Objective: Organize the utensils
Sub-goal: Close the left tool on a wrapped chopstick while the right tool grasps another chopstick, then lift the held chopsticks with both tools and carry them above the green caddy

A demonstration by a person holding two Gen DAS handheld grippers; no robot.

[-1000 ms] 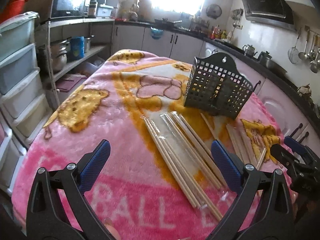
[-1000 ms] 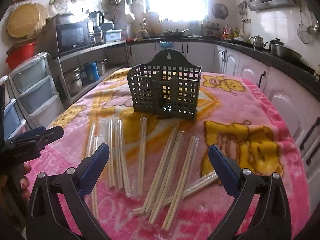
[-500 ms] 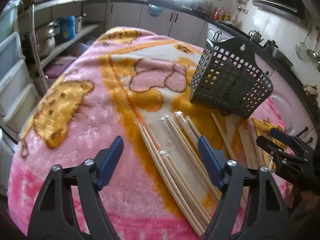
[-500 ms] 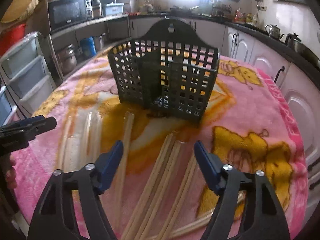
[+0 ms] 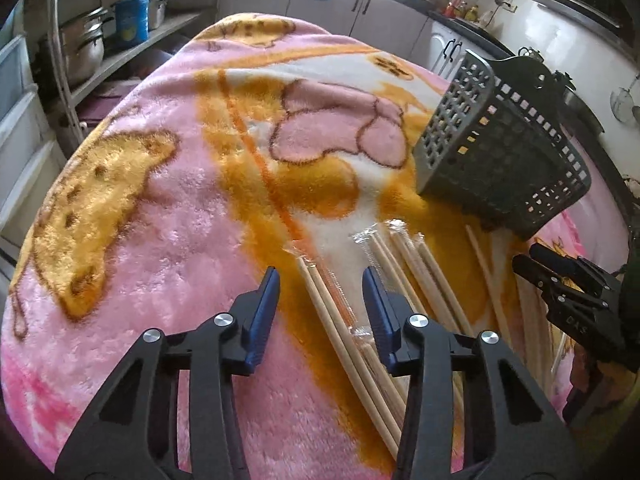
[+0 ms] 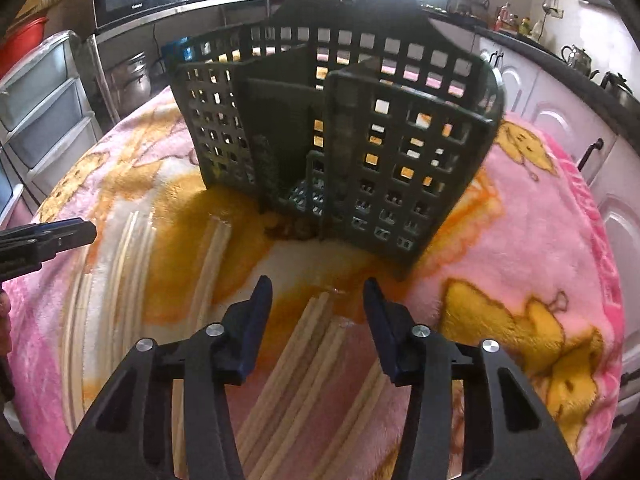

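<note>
Several pairs of wooden chopsticks in clear wrappers lie on a pink and orange blanket [image 5: 168, 216]. My left gripper [image 5: 320, 280] is open and low, its jaws either side of the leftmost wrapped pair [image 5: 340, 320]. A dark green slotted utensil basket [image 5: 504, 156] stands behind, also seen in the right wrist view [image 6: 340, 140]. My right gripper [image 6: 318, 292] is open, its jaws either side of the tips of a chopstick bundle [image 6: 308, 364], just in front of the basket. More chopsticks [image 6: 208, 264] lie to the left.
The right gripper shows at the right edge of the left wrist view [image 5: 576, 300]; the left gripper shows at the left edge of the right wrist view [image 6: 44, 240]. Plastic drawers [image 6: 44, 108], shelves with pots [image 5: 88, 48] and cabinets [image 6: 560, 120] surround the table.
Both grippers have moved forward and down toward the chopsticks. Both sets of jaws have narrowed but remain open. The right gripper is now much closer to the basket.
</note>
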